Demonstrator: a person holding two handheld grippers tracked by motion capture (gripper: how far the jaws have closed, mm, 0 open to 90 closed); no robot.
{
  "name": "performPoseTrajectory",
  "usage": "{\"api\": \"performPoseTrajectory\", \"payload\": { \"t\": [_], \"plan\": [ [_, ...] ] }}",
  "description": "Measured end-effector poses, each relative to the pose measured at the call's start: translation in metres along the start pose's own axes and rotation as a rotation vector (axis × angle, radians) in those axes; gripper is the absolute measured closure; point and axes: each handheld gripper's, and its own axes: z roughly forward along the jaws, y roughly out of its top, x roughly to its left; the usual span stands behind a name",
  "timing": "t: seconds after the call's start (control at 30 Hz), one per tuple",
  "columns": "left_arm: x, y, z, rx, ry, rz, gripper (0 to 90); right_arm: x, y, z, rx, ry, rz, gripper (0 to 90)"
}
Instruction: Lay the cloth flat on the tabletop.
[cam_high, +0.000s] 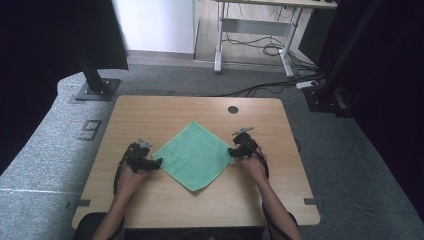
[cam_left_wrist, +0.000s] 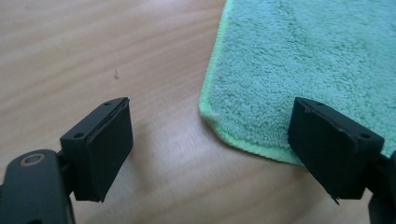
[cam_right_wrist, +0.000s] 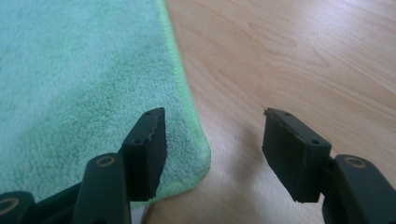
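A green terry cloth (cam_high: 195, 156) lies flat on the wooden table (cam_high: 150, 115), turned like a diamond. My left gripper (cam_high: 159, 163) sits at the cloth's left corner, jaws open; in the left gripper view that cloth corner (cam_left_wrist: 219, 123) lies between the wide jaws of the left gripper (cam_left_wrist: 210, 149), untouched by either pad. My right gripper (cam_high: 231, 153) is at the cloth's right corner. In the right gripper view the right gripper (cam_right_wrist: 212, 154) stands open, one jaw over the cloth (cam_right_wrist: 84, 84), the other over bare wood, with the corner (cam_right_wrist: 201, 158) between them.
A round cable hole (cam_high: 233, 109) sits near the table's far edge. Beyond the table are grey carpet, a black frame foot (cam_high: 95, 90) at far left, and a desk frame with cables (cam_high: 270, 50) at the back.
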Motion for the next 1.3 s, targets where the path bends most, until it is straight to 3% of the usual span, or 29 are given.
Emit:
{"api": "performPoseTrajectory", "payload": {
  "t": [0.2,0.3,0.43,0.5,0.63,0.83,0.9,0.97,1.03,1.13,1.3],
  "plan": [
    [0.007,0.013,0.012,-0.006,0.018,0.004,14.2,0.007,-0.017,-0.013,-0.006,0.011,-0.017,39.0],
    [0.013,0.019,0.019,-0.016,0.012,-0.022,14.2,0.014,-0.026,-0.021,-0.016,0.023,-0.025,39.1],
    [0.023,0.021,0.025,-0.029,-0.01,-0.086,14.0,0.022,-0.036,-0.029,-0.02,0.045,-0.023,38.4],
    [0.019,0.021,0.019,-0.046,0.014,-0.072,14.6,0.023,-0.036,-0.032,-0.011,0.045,-0.031,35.7],
    [0.0,0.019,0.0,-0.068,-0.03,-0.026,14.4,0.015,-0.022,-0.032,-0.056,0.059,-0.001,31.8],
    [-0.03,0.003,-0.01,-0.033,-0.088,0.031,13.4,0.008,0.009,-0.006,-0.073,0.077,0.023,28.4],
    [-0.034,-0.001,-0.008,-0.022,-0.081,0.039,12.4,0.008,0.013,0.005,-0.056,0.075,0.018,27.8],
    [-0.035,-0.001,-0.003,0.0,-0.059,0.041,12.4,0.007,0.013,0.016,-0.037,0.061,0.01,26.9],
    [-0.032,0.0,0.001,0.0,-0.062,0.027,10.1,0.006,0.01,0.017,-0.058,0.073,0.033,28.7],
    [-0.027,0.007,0.006,0.001,-0.035,0.029,10.2,0.008,0.004,0.01,-0.054,0.051,0.005,28.8],
    [-0.021,0.022,0.02,-0.002,-0.032,0.018,10.3,0.012,-0.009,-0.003,-0.04,0.038,-0.009,28.8]
  ]
}}
